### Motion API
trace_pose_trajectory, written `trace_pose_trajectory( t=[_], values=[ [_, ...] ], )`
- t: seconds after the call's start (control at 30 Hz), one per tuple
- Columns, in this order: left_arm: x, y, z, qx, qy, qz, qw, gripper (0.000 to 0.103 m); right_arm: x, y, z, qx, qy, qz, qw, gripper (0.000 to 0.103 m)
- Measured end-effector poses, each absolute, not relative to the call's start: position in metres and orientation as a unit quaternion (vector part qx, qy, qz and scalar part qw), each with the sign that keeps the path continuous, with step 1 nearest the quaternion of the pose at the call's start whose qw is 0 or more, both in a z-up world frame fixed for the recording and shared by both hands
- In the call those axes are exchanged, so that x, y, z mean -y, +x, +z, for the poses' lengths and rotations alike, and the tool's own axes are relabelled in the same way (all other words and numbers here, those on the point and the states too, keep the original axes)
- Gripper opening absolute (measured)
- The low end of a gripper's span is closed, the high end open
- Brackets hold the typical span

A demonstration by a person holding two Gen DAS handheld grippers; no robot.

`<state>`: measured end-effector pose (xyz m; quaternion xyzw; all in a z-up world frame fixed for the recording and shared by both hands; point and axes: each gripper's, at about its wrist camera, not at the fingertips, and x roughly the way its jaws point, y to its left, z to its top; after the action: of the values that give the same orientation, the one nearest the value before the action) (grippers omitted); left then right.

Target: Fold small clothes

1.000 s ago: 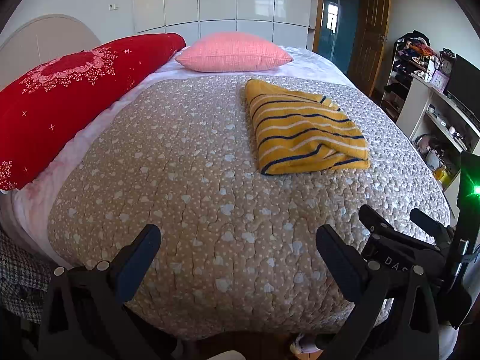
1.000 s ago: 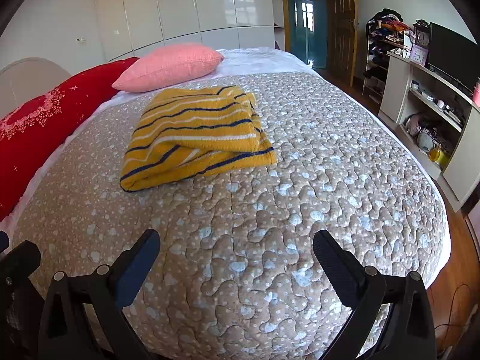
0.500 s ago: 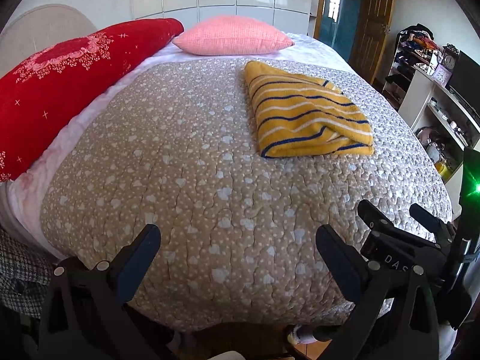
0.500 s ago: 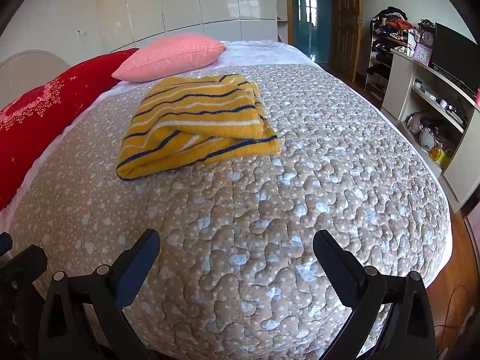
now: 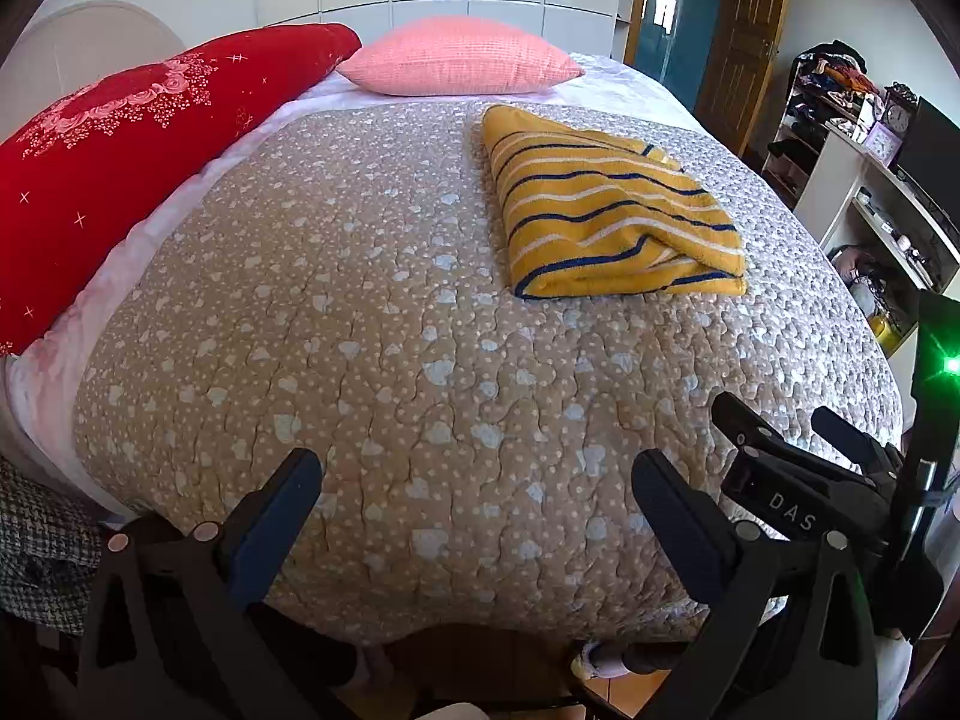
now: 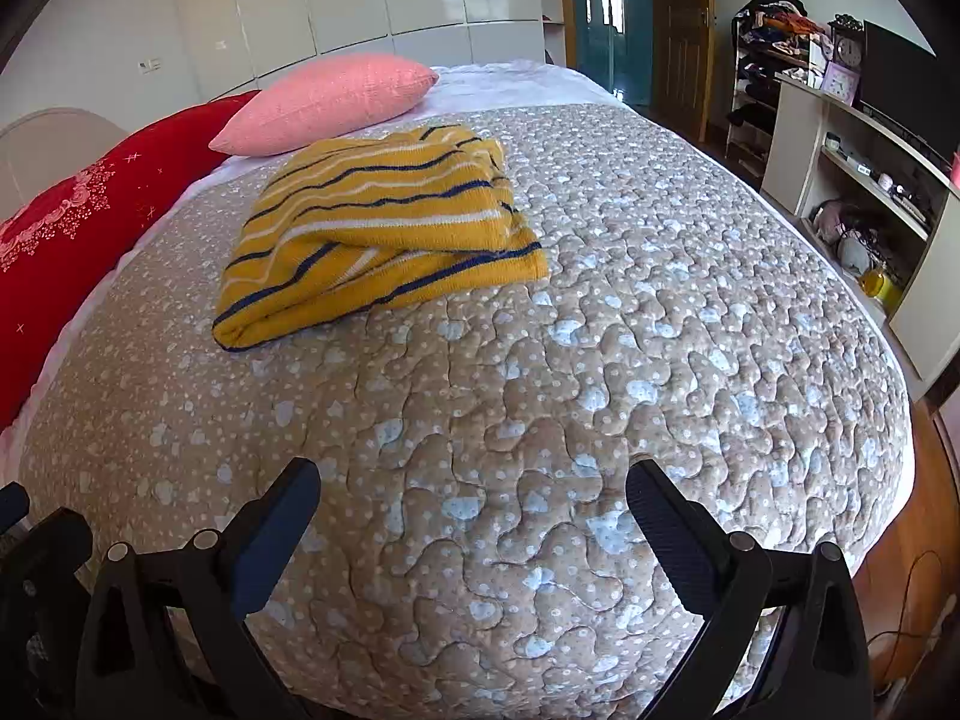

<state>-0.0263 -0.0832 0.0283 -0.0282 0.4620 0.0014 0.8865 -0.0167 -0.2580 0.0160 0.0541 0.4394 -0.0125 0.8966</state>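
Note:
A yellow knit garment with navy and white stripes (image 5: 606, 210) lies folded into a rectangle on the beige quilted bed (image 5: 390, 360), right of centre in the left wrist view. In the right wrist view the garment (image 6: 378, 234) lies left of centre. My left gripper (image 5: 474, 492) is open and empty, hovering over the bed's near edge, well short of the garment. My right gripper (image 6: 471, 498) is open and empty too, also at the near edge. In the left wrist view the right gripper (image 5: 798, 450) shows at lower right.
A red embroidered cushion (image 5: 120, 150) lies along the bed's left side and a pink pillow (image 5: 462, 57) at its head. White shelves (image 6: 864, 180) with small items and a screen stand to the right. Wooden floor (image 6: 912, 588) lies beyond the bed's right edge.
Both grippers have drawn back slightly and risen, so the bed's near edge sits lower in view. The garment has not moved. Both grippers stay open.

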Motion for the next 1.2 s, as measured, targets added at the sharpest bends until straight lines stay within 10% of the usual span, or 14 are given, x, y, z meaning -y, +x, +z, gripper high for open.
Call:
trace_pose_trajectory(
  t=[1.2],
  values=[
    [0.085,0.023,-0.046,-0.554,-0.040,0.000,0.831,0.103,0.281,0.012,-0.017,-0.429,0.034,-0.045,0.902,0.103]
  ],
)
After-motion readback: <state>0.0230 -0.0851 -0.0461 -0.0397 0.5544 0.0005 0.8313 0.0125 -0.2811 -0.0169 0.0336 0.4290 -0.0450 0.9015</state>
